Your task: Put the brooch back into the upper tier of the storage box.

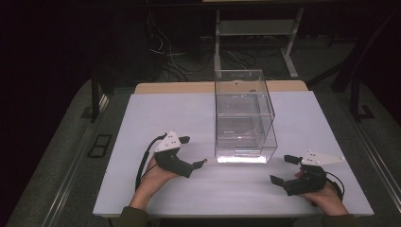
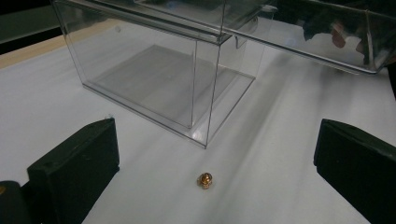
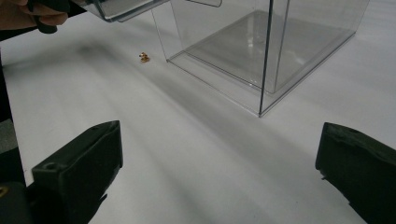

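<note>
At the near edge of the white table [image 1: 156, 118], the person's two hands rest on the surface, each holding a gripper. The left gripper [image 1: 195, 151] lies at the left with its jaws spread wide and nothing between them; the right gripper [image 1: 283, 169] lies at the right, jaws equally wide and empty, pointing inward toward the middle.

Just ahead of the left gripper, between its jaws in the left gripper view, a small gold bead [image 2: 205, 179] sits on the table, touching neither jaw. In the right gripper view the same bead [image 3: 144, 57] lies well off, just beside the box's near corner but apart from it.

Beyond the bead stands a clear box [image 1: 243, 118], upright in the middle of the table, two tiers high, with a clear drawer [image 2: 327, 37] pulled out from its upper tier toward the grippers.

Past the table's far edge, cables [image 1: 189, 56] lie on the dark floor.
</note>
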Demonstrator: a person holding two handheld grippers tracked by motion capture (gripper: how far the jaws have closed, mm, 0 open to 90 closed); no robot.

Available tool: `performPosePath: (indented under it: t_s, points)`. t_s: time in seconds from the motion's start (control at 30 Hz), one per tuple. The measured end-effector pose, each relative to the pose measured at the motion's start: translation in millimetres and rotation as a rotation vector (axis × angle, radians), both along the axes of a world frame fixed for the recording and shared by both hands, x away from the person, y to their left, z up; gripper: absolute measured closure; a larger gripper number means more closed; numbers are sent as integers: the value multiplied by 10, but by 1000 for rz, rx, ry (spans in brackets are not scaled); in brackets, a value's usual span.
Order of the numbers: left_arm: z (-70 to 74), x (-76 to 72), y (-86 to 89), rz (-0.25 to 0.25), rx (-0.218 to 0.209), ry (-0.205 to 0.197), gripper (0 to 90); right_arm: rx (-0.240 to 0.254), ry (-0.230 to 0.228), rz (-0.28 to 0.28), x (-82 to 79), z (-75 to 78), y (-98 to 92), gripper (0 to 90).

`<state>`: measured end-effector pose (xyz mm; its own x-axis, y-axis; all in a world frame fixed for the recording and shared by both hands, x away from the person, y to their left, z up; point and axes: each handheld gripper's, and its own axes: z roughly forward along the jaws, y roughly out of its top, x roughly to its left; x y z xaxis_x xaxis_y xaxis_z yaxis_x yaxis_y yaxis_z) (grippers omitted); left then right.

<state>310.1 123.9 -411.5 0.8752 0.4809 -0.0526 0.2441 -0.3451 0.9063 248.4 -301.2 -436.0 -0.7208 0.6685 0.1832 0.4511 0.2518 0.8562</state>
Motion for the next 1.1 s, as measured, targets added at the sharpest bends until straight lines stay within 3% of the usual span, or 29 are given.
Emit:
performPosePath:
  t_s: [0.7,1.1]
  points:
    - [-26,154,-170,-13,3,-2,0,4,1,-9,4,-3,1,6]
    - [-101,219,-313,-34,26,20,8,6,1,-10,3,-5,-8,5]
